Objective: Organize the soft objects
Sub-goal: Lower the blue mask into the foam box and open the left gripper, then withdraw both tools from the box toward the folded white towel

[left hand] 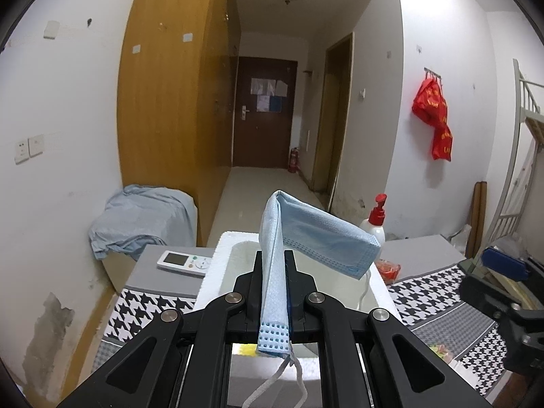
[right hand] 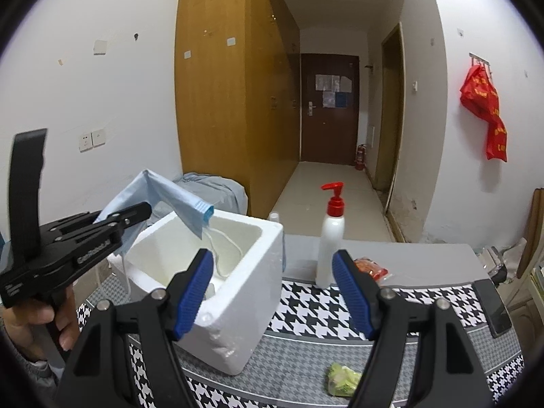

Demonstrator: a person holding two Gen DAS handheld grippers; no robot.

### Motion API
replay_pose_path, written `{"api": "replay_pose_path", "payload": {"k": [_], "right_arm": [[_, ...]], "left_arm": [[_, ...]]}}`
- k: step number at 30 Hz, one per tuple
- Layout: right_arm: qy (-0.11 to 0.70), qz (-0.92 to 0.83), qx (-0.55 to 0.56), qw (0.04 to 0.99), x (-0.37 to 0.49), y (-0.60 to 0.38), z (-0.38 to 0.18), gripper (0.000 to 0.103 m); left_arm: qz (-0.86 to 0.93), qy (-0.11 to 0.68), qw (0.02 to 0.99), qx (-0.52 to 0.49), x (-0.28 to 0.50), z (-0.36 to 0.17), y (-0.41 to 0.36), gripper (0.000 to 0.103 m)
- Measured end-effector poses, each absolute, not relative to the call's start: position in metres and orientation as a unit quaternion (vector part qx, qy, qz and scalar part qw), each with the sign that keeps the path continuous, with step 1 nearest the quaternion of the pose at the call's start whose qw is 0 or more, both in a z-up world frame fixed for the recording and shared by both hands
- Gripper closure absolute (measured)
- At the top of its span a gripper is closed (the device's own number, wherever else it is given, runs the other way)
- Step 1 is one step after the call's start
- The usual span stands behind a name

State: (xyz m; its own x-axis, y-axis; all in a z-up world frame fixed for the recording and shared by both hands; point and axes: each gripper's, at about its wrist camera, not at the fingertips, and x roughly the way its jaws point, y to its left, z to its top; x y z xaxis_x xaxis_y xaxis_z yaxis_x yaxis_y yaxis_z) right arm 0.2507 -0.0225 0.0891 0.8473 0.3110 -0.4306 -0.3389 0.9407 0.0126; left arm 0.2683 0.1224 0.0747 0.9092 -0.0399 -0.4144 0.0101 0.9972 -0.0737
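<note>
My left gripper [left hand: 275,261] is shut on a light blue face mask [left hand: 316,238]. The mask stands up between the jaws, folds over to the right and trails white ear loops. It hangs over the open white foam box [left hand: 217,265]. In the right wrist view the same left gripper [right hand: 144,210] holds the mask [right hand: 183,204] above the box [right hand: 258,272], with a hand under the handle. My right gripper [right hand: 272,272] stands open with blue pads [right hand: 193,292], nothing between them, near the box's right side.
A white pump bottle with a red top [right hand: 331,238] stands behind the box beside a red packet [right hand: 372,267]. A green crumpled item [right hand: 343,377] lies on the houndstooth cloth [right hand: 316,309]. A remote [left hand: 183,263], a draped grey-blue cloth [left hand: 142,224] and a phone [right hand: 494,309] are nearby.
</note>
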Motion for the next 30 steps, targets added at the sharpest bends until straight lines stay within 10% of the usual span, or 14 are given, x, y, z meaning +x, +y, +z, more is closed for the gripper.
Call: {"api": "replay_pose_path", "payload": {"k": [9,11,13,15,18,30], "right_arm": [[0.221,0.160,-0.020,0.962,0.248,-0.032,0.085,0.027],[0.222,0.158,-0.017,0.962,0.248,-0.035,0.084,0.027],[0.223,0.157,-0.014,0.962,0.248,-0.037,0.084,0.027],[0.223,0.156,-0.012,0.962,0.247,-0.038,0.084,0.027],[0.222,0.157,-0.008,0.962,0.247,-0.040,0.084,0.027],[0.216,0.158,-0.008,0.964,0.236,-0.047,0.088,0.027]], "left_arm": [[-0.022,0.245,0.969,-0.021,0.292,0.064,0.114,0.092],[-0.017,0.249,0.968,-0.016,0.296,0.061,0.113,0.079],[0.000,0.244,0.970,-0.009,0.298,0.059,0.111,0.036],[0.011,0.229,0.973,-0.007,0.295,0.061,0.111,0.015],[0.021,0.210,0.978,-0.005,0.288,0.067,0.111,0.001],[0.018,0.184,0.983,-0.016,0.262,0.083,0.110,0.001]]}}
